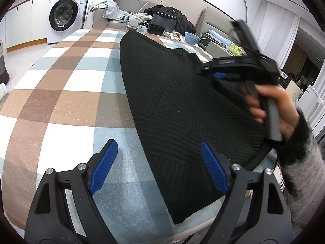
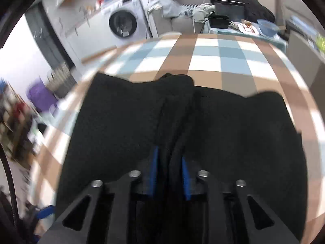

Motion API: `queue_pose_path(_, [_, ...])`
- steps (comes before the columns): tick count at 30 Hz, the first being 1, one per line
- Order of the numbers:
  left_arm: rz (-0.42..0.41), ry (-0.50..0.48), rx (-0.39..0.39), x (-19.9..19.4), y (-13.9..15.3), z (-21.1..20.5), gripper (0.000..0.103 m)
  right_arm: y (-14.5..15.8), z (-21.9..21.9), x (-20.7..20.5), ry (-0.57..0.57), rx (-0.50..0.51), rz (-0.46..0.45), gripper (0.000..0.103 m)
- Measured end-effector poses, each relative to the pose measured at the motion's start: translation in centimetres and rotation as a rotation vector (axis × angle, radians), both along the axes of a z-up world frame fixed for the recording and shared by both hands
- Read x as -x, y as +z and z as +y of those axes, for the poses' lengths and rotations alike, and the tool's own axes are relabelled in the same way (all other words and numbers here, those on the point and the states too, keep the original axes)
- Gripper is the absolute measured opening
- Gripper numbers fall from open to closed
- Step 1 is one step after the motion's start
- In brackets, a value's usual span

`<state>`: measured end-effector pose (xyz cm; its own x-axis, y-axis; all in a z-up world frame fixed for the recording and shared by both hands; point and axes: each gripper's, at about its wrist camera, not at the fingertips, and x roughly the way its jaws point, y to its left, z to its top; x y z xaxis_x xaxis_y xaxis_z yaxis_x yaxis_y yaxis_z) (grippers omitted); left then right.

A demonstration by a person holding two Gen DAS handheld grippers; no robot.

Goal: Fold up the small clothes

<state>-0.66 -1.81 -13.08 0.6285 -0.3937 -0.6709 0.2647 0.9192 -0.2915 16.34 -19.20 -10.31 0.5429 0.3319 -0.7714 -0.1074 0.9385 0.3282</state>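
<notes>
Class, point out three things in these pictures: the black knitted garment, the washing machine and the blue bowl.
black knitted garment [image 1: 172, 105]: left wrist view, middle of its ribbed surface.
washing machine [image 1: 63, 17]: left wrist view, round door.
blue bowl [image 1: 192, 38]: left wrist view, outer wall.

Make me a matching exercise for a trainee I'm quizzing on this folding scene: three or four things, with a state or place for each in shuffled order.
Things:
1. left gripper
2. right gripper
3. black knit garment
4. washing machine

States or places:
A. spread on the checked tablecloth
B. jaws open, holding nothing
C. in the background by the cabinets
D. shut on bunched black fabric

Pairs: 1-B, 2-D, 3-A, 4-C
</notes>
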Motion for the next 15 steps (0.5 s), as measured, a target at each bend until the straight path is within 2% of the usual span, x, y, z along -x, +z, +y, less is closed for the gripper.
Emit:
queue_pose_path(1, [0.004, 0.0, 0.002, -0.1, 0.0, 0.0, 0.082, -0.1, -0.8, 0.7, 0.004, -0.065, 0.019, 0.057])
queue_pose_path(3, [0.004, -0.002, 0.003, -0.1, 0.0, 0.0, 0.082, -0.6, -1.9, 2.8, 0.025, -0.178, 0.032, 0.058])
queue_pose_path(9, [0.003, -0.013, -0.005, -0.1, -0.1, -0.4, 0.082, -0.6, -3.1, 9.1, 0.073, -0.337, 0.029, 0.058])
queue_pose_path(12, [-0.003, -0.013, -0.016, -0.1, -0.1, -0.7, 0.082, -0.8, -2.9, 10.0, 0.099, -0.371, 0.016, 0.058])
queue_pose_path(15, [-0.006, -0.016, -0.023, -0.1, -0.2, -1.0, 0.082, -1.0, -1.7, 10.7, 0.138, -0.319, -0.013, 0.058])
